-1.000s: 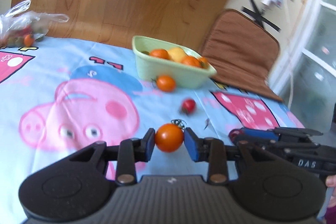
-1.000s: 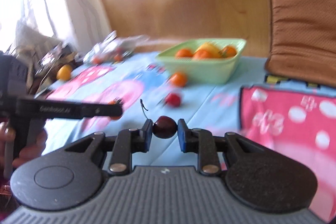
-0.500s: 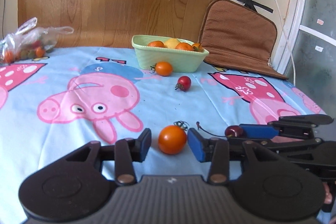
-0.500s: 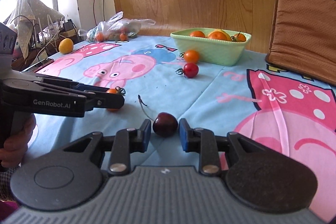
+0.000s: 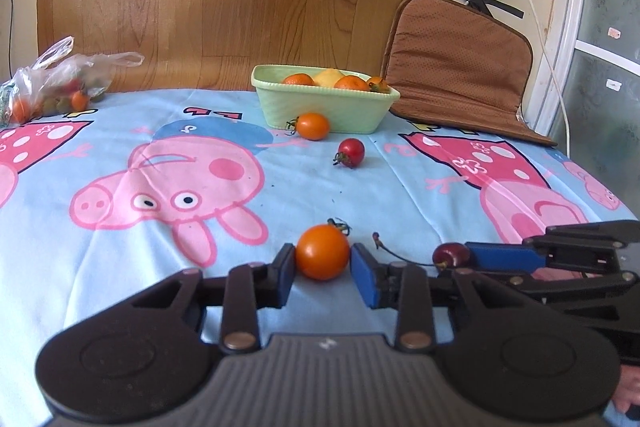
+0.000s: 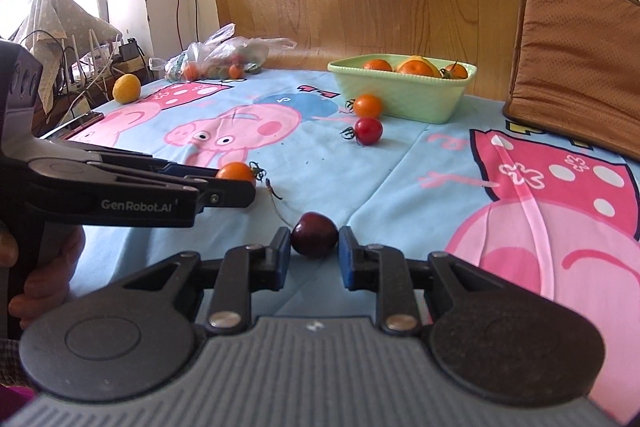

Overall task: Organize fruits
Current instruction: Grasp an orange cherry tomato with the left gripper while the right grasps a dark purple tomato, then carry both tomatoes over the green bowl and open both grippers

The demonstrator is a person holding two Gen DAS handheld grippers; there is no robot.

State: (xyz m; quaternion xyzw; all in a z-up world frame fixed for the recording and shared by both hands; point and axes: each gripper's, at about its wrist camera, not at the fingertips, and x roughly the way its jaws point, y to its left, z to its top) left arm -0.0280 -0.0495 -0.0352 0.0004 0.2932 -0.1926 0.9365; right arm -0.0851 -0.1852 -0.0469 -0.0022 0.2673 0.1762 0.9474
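The orange tomato (image 5: pixel 322 251) sits on the tabletop (image 5: pixel 120 247) between the pads of our left tongs (image 5: pixel 323 269). The left pad touches its skin; the right pad stands just off it, so the tongs are narrow around the fruit but not yet pinching it. Just to the right, the cherry (image 6: pixel 314 235) lies between the pads of our right tongs (image 6: pixel 314 259), its long stem (image 6: pixel 276 201) trailing toward the tomato. The left pad is against it and a thin gap shows at the right pad, so these tongs too look narrow and not quite closed.

Farther off, a second orange tomato (image 5: pixel 313 125) rests just beside the green bowl (image 5: pixel 320 111), touching or nearly touching its wall, and a red tomato (image 5: pixel 351 152) lies near it on the cloth. The bowl already holds several orange fruits and a yellow one (image 5: pixel 330 77). A plastic bag (image 5: pixel 52 83) with more fruit sits at the far left edge, and the right view shows a lone yellow fruit (image 6: pixel 126 89) near that corner.

We judge the task partly done: some fruit is in the bowl, while four pieces remain loose on the cloth, plus the bag and the yellow fruit if they count.
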